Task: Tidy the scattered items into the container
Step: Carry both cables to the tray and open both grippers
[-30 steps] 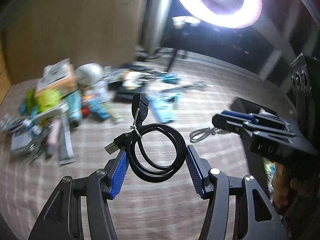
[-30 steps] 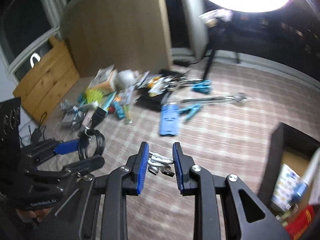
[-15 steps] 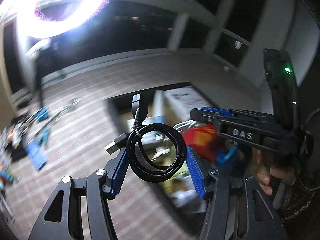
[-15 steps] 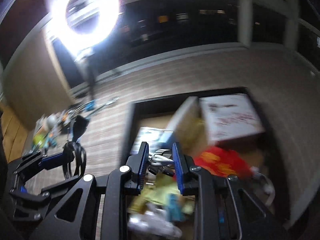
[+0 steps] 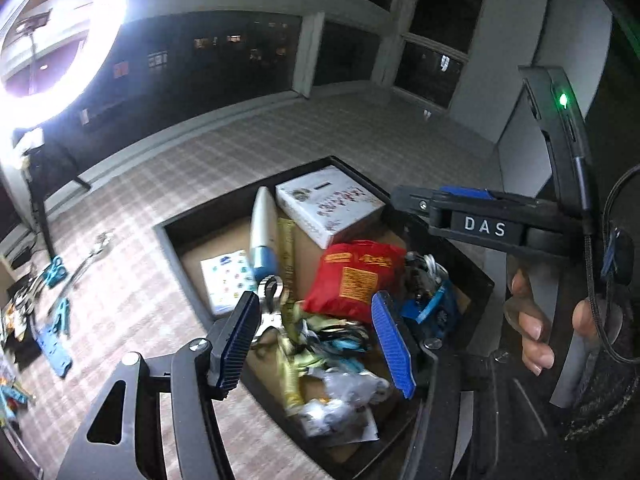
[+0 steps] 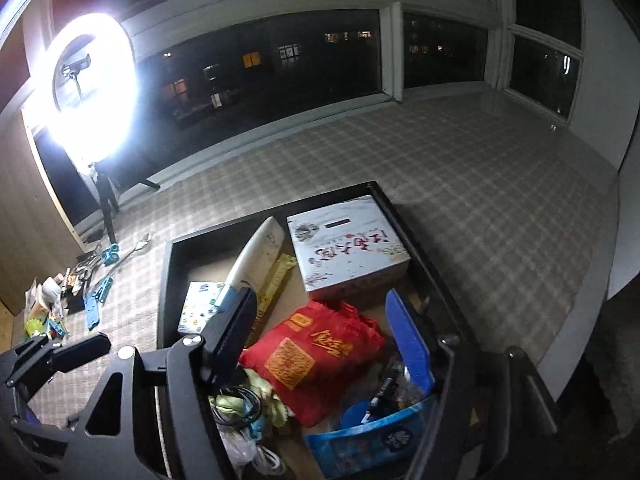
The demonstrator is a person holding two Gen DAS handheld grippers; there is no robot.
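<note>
A checked carpet (image 6: 460, 168) runs to dark night windows, with a ring light (image 6: 96, 88) blazing at the far left. Below me sits the black container (image 6: 166, 280), already holding a white printed box (image 6: 348, 252), a red bag (image 6: 316, 354) and a white-and-blue tube (image 6: 256, 260). My left gripper (image 5: 312, 340) hangs over its near left corner, jaws apart with nothing between them. My right gripper (image 6: 328, 340) has just spread wide over the red bag and is empty too. A black coiled cable (image 6: 236, 404) lies in the near clutter, I think, though blur muddies it. More scattered items (image 6: 60, 300) wait on the carpet, far left.
</note>
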